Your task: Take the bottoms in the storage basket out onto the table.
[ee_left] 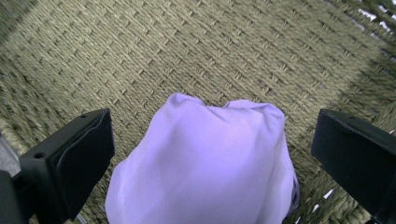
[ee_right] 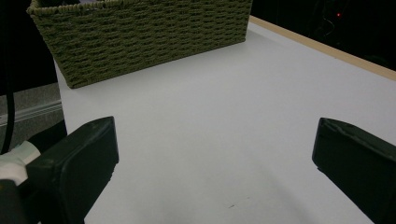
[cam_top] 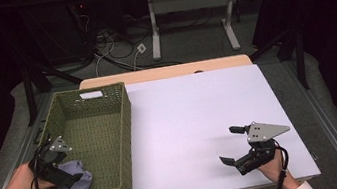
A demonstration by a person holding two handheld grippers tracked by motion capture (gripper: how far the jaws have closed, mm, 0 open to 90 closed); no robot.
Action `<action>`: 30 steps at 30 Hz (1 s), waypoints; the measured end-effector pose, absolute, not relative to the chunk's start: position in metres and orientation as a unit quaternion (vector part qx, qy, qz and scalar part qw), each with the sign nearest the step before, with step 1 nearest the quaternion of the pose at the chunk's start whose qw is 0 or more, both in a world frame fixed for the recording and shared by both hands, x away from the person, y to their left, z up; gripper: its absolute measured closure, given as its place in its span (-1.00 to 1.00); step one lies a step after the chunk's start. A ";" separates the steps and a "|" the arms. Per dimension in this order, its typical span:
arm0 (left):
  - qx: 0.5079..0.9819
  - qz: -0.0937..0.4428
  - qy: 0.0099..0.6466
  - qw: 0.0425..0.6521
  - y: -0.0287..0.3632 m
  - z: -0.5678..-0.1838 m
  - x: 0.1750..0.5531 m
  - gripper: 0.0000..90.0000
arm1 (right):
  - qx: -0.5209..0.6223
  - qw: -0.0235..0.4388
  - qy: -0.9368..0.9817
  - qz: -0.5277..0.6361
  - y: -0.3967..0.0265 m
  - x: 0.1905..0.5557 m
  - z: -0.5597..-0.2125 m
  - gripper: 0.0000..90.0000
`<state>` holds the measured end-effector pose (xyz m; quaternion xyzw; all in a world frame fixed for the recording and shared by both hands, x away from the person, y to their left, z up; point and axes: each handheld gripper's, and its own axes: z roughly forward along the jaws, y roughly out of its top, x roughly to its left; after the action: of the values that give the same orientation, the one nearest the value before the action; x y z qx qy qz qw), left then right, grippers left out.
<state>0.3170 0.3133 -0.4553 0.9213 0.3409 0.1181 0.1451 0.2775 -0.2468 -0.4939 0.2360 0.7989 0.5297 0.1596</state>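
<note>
A crumpled lilac cloth (cam_top: 70, 178) lies in the near corner of a green woven basket (cam_top: 124, 131) at the table's left. My left gripper (cam_top: 66, 165) hovers over the cloth (ee_left: 205, 158) inside the basket (ee_left: 210, 51), open, its jaws standing wide on either side of the cloth without touching it. My right gripper (cam_top: 229, 145) is held low over the white table top (cam_top: 195, 116) near the front right, open, with nothing between its jaws. In the right gripper view the basket (ee_right: 140, 32) stands ahead across the bare table top (ee_right: 224, 135).
The table's wooden far edge (cam_top: 165, 71) runs behind the white sheet. Beyond it are a desk frame (cam_top: 191, 20) and loose cables (cam_top: 114, 52) on the floor. Dark drapes close in both sides.
</note>
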 end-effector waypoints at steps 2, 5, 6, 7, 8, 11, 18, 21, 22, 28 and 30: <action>0.921 0.113 0.344 0.140 0.314 -0.457 0.318 -1.00 | 0.235 0.160 0.799 0.529 -0.247 0.277 -0.494 -1.00; 0.925 0.112 0.342 0.125 0.314 -0.459 0.320 -1.00 | 0.236 0.159 0.800 0.529 -0.247 0.278 -0.494 -1.00; 0.925 0.112 0.342 0.124 0.314 -0.460 0.321 -1.00 | 0.237 0.159 0.799 0.529 -0.246 0.278 -0.494 -1.00; 0.926 0.110 0.342 0.118 0.314 -0.460 0.321 -1.00 | 0.236 0.160 0.799 0.529 -0.246 0.278 -0.494 -1.00; 0.926 0.109 0.342 0.113 0.314 -0.461 0.322 -1.00 | 0.237 0.160 0.800 0.528 -0.246 0.277 -0.494 -1.00; 0.927 0.101 0.345 0.106 0.315 -0.463 0.323 -1.00 | 0.234 0.162 0.801 0.527 -0.246 0.277 -0.494 -1.00; 0.928 0.087 0.352 0.082 0.317 -0.471 0.327 -1.00 | 0.235 0.161 0.800 0.527 -0.246 0.277 -0.494 -1.00; 0.930 0.082 0.352 0.067 0.318 -0.474 0.329 -1.00 | 0.235 0.161 0.800 0.528 -0.246 0.277 -0.494 -1.00; 0.930 0.079 0.354 0.066 0.318 -0.475 0.329 -1.00 | 0.235 0.160 0.800 0.529 -0.246 0.277 -0.494 -1.00; 0.931 0.066 0.356 0.052 0.318 -0.480 0.332 -1.00 | 0.235 0.160 0.799 0.529 -0.246 0.277 -0.494 -1.00; 0.930 0.060 0.358 0.049 0.318 -0.481 0.332 -1.00 | 0.235 0.160 0.799 0.529 -0.246 0.277 -0.494 -1.00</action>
<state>0.3324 0.3183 -0.4810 0.9304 0.3585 0.0596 0.0489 0.2772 -0.2460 -0.4941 0.2349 0.7993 0.5294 0.1605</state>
